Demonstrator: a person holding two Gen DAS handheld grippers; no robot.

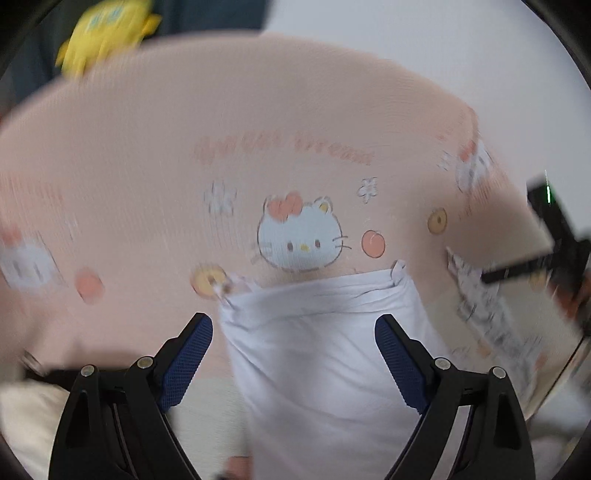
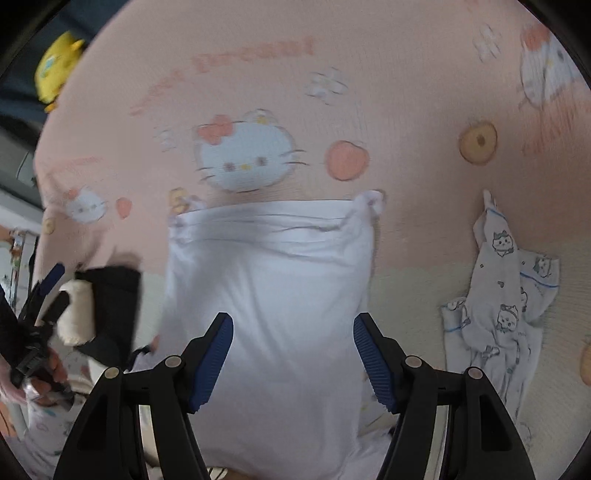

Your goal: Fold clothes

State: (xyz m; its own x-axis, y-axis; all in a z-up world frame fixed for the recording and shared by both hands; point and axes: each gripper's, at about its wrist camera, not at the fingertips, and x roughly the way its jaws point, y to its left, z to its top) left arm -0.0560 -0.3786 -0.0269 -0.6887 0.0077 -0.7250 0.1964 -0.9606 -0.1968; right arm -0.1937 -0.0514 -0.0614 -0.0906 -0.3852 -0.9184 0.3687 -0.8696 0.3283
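A white garment (image 1: 325,350) lies folded into a long strip on a pink cartoon-cat bedsheet (image 1: 147,147). It also shows in the right wrist view (image 2: 266,277). My left gripper (image 1: 293,332) is open, its blue pads either side of the strip's near part, holding nothing. My right gripper (image 2: 293,332) is open above the same white garment and holds nothing. The left gripper appears at the left edge of the right wrist view (image 2: 40,317). The right gripper appears at the right edge of the left wrist view (image 1: 554,251).
A small white printed baby garment (image 2: 506,302) lies crumpled on the sheet (image 2: 406,110) to the right. A yellow plush toy (image 1: 107,33) sits beyond the far left of the bed. It also shows in the right wrist view (image 2: 59,66).
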